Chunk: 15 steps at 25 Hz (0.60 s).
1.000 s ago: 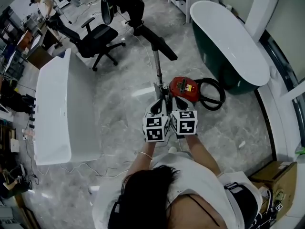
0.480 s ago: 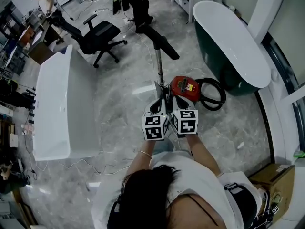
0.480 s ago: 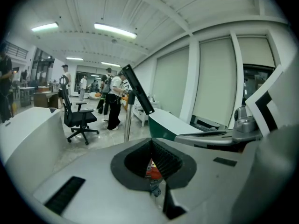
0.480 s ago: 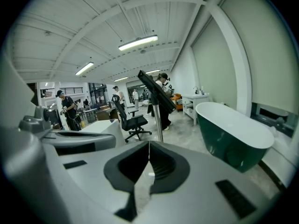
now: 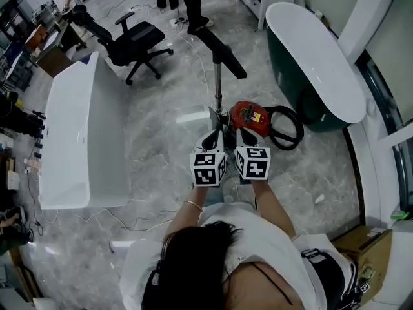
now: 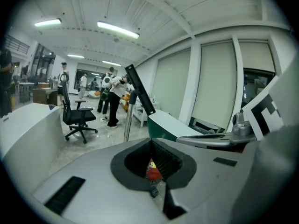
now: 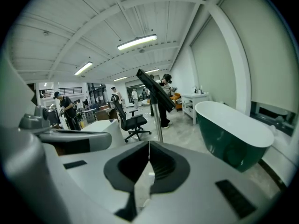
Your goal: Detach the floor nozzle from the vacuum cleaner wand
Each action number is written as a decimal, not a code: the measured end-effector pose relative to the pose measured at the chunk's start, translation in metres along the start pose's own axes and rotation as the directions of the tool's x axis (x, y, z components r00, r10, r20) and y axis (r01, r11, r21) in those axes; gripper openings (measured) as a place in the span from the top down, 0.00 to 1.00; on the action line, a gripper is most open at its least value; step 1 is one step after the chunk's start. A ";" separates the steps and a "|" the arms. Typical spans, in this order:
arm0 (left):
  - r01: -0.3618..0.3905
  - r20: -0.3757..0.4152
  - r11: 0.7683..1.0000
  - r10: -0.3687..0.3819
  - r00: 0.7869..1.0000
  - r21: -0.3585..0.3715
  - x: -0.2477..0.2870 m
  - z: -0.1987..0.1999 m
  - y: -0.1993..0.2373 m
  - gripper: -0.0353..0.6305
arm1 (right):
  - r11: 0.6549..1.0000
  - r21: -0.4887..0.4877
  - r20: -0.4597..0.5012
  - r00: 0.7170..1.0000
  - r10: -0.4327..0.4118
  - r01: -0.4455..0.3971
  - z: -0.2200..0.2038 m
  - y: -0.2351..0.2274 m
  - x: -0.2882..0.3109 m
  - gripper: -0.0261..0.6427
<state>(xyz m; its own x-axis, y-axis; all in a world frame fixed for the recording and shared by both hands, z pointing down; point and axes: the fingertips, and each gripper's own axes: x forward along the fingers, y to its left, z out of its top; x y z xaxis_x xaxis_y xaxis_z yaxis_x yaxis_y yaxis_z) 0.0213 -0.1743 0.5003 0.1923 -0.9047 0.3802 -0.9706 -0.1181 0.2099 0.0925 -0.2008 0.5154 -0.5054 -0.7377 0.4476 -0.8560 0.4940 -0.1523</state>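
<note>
Grey plastic jaws on the left gripper [image 5: 215, 135] and the right gripper [image 5: 239, 134] are pressed together with nothing between them. The two are held side by side in front of the person, probably lined up for a reach at the metal wand [image 5: 218, 86]. Just beyond, the red vacuum body [image 5: 250, 118] rests on the marble floor [image 5: 168, 128], its hose [image 5: 287, 126] coiled alongside. Farther on, the black floor nozzle [image 5: 222, 51] sits tilted on the wand's far end, not yet detached.

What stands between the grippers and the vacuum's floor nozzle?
Nothing visible does. The floor nozzle tops the wand ahead of the left gripper and right gripper, both shut and empty, with open air between.
</note>
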 end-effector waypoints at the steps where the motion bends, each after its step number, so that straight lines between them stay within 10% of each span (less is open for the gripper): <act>1: 0.000 0.003 1.000 0.000 1.000 0.001 0.001 0.001 0.002 0.94 | 1.000 -0.002 0.004 1.000 0.006 -0.006 0.001 0.001 0.001 0.94; 15: 0.062 0.023 0.998 -0.063 0.998 0.030 0.039 0.024 0.036 0.94 | 1.000 -0.008 0.097 0.995 0.021 -0.020 0.038 0.005 0.036 0.94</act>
<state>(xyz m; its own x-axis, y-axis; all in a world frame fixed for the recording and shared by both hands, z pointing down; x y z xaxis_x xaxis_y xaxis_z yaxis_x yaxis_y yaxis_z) -0.0098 -0.2238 0.5012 0.2499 -0.9045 0.3457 -0.9606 -0.1867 0.2058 0.0658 -0.2425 0.4968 -0.5314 -0.7683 0.3568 -0.8447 0.5124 -0.1547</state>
